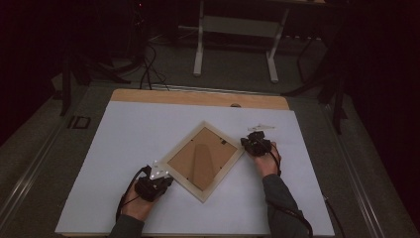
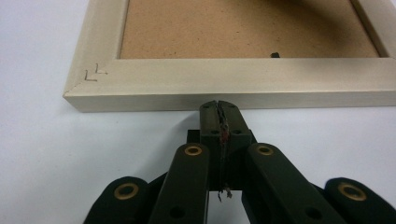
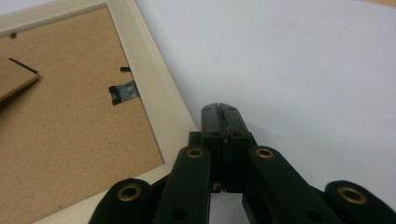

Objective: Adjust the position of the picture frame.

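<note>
1. A pale wooden frame lies back-side up, turned like a diamond, in the middle of a white sheet covering the table; its brown backing board carries a small metal hanger.
2. The left gripper, jaws pressed together and holding nothing, sits at the frame's outer edge near a corner with a pencil mark.
3. The right gripper, likewise closed and empty, rests just beside the frame's opposite corner.
</note>
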`<state>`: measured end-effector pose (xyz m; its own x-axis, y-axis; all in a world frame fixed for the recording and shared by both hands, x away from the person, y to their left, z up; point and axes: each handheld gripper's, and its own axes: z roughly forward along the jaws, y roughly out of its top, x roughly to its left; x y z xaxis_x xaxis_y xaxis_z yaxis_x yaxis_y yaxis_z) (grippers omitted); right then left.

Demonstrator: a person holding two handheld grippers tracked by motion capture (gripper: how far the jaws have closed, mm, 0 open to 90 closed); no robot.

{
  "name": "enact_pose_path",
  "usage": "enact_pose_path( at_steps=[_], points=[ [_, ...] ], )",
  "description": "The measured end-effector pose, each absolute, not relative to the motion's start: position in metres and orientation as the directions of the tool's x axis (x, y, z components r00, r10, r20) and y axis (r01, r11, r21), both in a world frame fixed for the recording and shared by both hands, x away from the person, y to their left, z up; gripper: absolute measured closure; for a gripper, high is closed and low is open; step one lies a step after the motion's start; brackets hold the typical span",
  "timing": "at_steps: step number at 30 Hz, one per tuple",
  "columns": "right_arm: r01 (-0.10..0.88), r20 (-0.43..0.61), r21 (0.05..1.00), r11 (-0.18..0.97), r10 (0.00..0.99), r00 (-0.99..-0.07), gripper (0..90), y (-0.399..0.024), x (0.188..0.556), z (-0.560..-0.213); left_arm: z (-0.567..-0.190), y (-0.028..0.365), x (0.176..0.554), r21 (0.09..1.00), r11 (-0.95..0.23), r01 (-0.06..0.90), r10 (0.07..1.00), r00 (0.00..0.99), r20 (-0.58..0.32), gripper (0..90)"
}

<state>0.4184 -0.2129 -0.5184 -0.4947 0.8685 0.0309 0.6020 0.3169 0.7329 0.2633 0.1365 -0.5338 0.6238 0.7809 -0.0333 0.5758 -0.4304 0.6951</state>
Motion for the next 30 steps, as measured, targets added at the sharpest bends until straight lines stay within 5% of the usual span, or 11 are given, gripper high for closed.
enact_pose_path(
  at_steps=[30],
  points=[
    [0.673,0.104,0.672,0.309,0.860,-0.499,90.0,-0.226,0.418,-0.527,-0.533,0.131,0.283,0.685,-0.413,0.600,0.810,0.586,-0.024,90.0]
  ],
)
